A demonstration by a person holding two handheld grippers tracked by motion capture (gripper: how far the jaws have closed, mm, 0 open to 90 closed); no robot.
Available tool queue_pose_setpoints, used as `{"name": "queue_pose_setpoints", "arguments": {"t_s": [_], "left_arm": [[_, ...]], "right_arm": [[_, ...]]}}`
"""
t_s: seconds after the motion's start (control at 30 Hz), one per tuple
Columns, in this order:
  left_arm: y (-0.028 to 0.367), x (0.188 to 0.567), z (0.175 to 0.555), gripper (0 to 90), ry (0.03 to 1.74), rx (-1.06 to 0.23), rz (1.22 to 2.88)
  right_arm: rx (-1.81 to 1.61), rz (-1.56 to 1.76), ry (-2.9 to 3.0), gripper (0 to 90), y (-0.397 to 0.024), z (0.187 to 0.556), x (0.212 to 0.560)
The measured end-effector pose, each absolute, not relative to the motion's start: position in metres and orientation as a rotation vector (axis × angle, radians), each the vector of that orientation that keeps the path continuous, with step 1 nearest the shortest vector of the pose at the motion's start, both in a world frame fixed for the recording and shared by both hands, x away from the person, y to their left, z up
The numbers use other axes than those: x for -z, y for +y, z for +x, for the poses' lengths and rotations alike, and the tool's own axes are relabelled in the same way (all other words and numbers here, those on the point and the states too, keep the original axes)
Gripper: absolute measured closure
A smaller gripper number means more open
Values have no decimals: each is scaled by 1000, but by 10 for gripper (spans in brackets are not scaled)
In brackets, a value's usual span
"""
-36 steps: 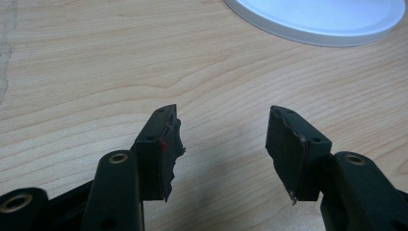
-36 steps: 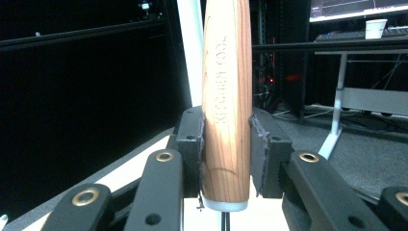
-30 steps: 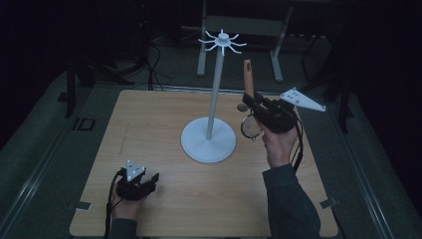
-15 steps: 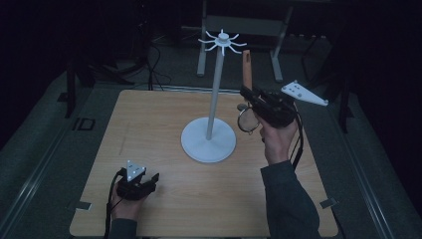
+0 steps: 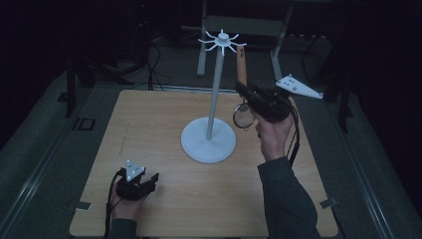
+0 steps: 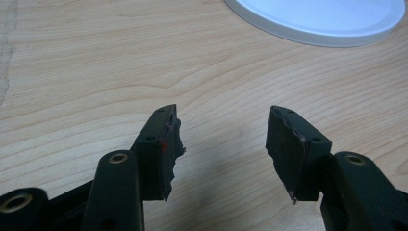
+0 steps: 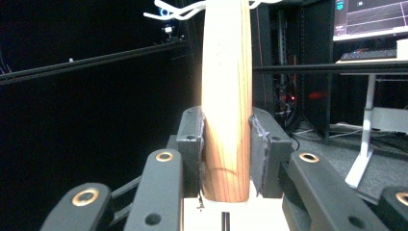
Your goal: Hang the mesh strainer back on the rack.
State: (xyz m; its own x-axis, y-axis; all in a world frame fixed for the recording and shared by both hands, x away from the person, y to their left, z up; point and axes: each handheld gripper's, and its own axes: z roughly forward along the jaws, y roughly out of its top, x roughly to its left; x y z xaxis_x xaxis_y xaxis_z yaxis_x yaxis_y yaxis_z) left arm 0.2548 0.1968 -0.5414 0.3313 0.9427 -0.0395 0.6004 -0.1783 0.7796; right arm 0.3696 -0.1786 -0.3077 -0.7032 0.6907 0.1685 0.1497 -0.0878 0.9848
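Observation:
A white hook stand [image 5: 214, 89] rises from a round base [image 5: 208, 144] at the table's middle, with a crown of hooks [image 5: 222, 40] on top. My right gripper [image 5: 243, 89] is shut on the wooden handle [image 5: 242, 67] of a small round strainer [image 5: 243, 117], holding it upright just right of the pole. The handle's tip is close below the hooks. In the right gripper view the handle [image 7: 226, 72] is clamped between the jaws of the gripper [image 7: 226, 139], with the hooks [image 7: 178, 9] above. My left gripper [image 5: 149, 180] rests open near the front left edge, nothing between its fingers [image 6: 159, 144].
The wooden table [image 5: 149, 114] has bare room to the left of the stand. The stand's base edge [image 6: 317, 24] lies ahead of the left gripper. Dark floor, cables and a metal frame [image 5: 239, 25] lie behind the table.
My right gripper has lifted the strainer a little and drawn it left, bringing the handle's tip nearer the hooks. The left gripper has stayed still.

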Motion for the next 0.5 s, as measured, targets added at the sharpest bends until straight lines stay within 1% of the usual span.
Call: {"name": "queue_pose_setpoints", "arguments": {"t_s": [0.5], "left_arm": [[197,541,255,454,1359,-607,1881]], "right_arm": [[-1916,944,1858,688,-173,385,310]]}}
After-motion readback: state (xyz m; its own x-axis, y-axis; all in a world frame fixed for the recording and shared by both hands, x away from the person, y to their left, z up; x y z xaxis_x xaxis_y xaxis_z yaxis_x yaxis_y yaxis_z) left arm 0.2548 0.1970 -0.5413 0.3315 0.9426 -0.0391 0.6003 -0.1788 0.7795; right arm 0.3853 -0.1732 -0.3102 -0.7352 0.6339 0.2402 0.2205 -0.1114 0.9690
